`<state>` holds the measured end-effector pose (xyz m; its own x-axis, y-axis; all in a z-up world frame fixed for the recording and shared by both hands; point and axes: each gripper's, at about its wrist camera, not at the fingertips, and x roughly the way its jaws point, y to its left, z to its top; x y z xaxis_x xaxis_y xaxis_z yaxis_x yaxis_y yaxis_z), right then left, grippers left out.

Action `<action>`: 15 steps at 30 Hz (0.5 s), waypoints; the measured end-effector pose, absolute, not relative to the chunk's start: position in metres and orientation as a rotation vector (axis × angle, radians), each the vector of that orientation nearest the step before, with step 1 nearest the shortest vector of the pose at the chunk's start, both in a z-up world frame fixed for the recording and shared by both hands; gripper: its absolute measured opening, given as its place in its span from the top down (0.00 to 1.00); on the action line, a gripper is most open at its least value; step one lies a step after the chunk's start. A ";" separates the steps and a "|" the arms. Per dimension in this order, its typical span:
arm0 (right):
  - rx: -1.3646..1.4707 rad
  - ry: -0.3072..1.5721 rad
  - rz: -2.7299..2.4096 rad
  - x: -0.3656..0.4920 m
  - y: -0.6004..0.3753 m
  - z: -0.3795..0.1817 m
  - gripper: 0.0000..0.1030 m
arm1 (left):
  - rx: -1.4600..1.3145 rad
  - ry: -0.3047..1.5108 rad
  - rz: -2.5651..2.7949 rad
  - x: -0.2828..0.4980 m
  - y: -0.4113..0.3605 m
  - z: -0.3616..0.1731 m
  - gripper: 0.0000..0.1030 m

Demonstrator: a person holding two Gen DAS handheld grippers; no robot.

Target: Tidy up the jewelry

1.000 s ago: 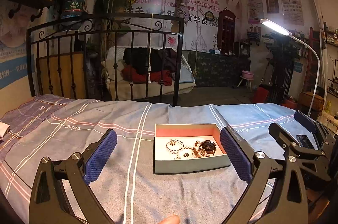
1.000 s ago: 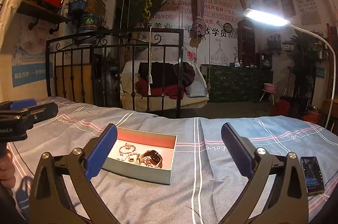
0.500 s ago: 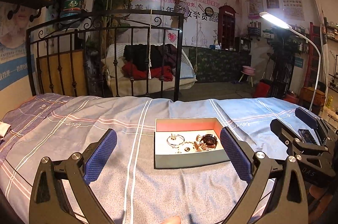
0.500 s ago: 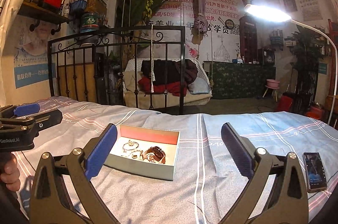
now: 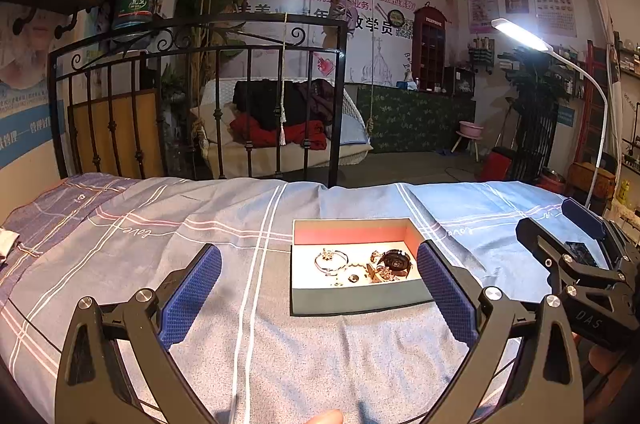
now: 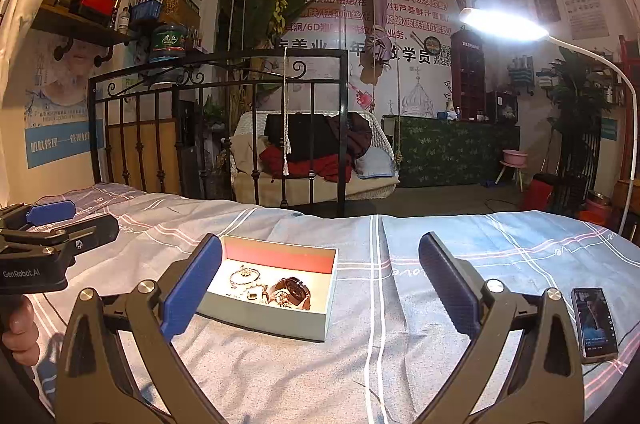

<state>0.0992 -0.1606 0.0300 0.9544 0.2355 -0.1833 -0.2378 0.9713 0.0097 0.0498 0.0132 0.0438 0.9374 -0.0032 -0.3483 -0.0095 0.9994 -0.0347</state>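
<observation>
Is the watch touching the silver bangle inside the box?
Apart. Left wrist view shows bare box floor between the watch and the silver bangle.

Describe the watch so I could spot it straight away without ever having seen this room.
On the striped blue bedspread sits an open box with a red inner wall. Among the thin bangle and small trinkets inside, the watch lies at the box's right end: the only dark, round-faced, chunky piece.
</observation>
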 end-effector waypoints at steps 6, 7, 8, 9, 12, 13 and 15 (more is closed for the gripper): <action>-0.012 0.188 0.241 0.099 -0.161 0.030 0.06 | -0.035 0.358 0.005 0.051 0.013 0.043 0.07; -0.012 0.189 0.243 0.099 -0.161 0.029 0.06 | -0.033 0.358 0.006 0.051 0.013 0.043 0.07; -0.013 0.191 0.244 0.098 -0.161 0.029 0.06 | -0.034 0.356 0.005 0.050 0.013 0.044 0.07; -0.014 0.191 0.244 0.098 -0.160 0.029 0.06 | -0.034 0.354 0.007 0.050 0.013 0.043 0.07; -0.014 0.190 0.245 0.098 -0.160 0.029 0.06 | -0.031 0.349 0.011 0.051 0.013 0.042 0.07; -0.013 0.190 0.246 0.098 -0.160 0.029 0.06 | -0.032 0.350 0.010 0.052 0.014 0.041 0.07; -0.014 0.191 0.248 0.098 -0.160 0.029 0.06 | -0.032 0.353 0.009 0.052 0.014 0.040 0.07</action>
